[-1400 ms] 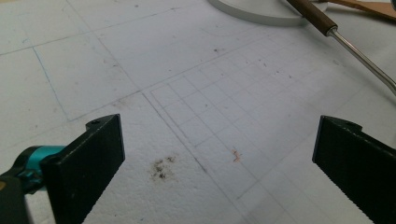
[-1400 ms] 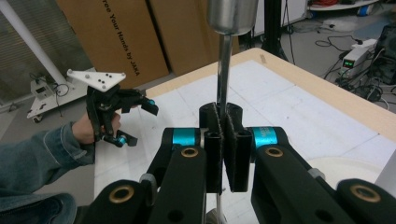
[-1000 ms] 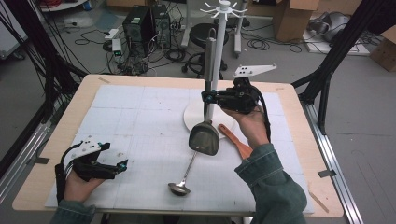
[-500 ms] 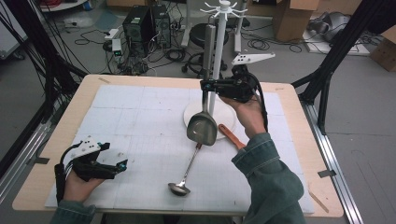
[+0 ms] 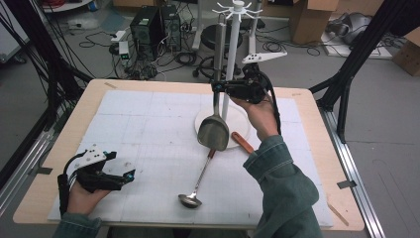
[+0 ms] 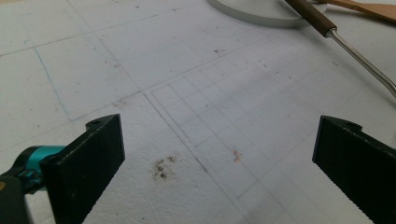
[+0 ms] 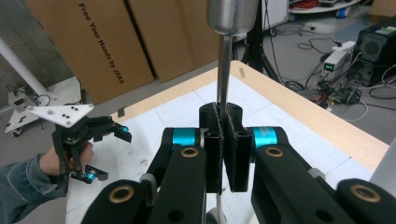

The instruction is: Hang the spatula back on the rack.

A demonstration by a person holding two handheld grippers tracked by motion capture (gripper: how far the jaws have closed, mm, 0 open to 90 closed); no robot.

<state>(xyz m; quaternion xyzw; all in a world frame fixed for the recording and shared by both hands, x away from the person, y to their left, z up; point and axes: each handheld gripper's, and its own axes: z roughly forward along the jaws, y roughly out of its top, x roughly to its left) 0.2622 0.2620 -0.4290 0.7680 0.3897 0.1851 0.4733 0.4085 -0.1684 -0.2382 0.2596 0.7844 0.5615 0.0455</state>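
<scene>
right fingers point(image 7: 226, 140) pinch the spatula point(image 5: 214, 130) shank; left fingers point(image 6: 88, 168) spread, idle. next: probably hook its handle on the rack point(image 5: 236, 10).

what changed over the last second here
The right hand-held gripper, shut on the metal spatula, carried it up and back toward the white rack. The left hand-held gripper stayed open at the near left; the ladle and wooden utensil kept their places.

Ladle point(image 5: 195, 181) lies on the mat point(image 5: 143, 124) — before the rack base point(image 5: 240, 119). Spatula point(image 5: 214, 130) hangs over the base; wooden tool point(image 5: 242, 143) just right.
</scene>
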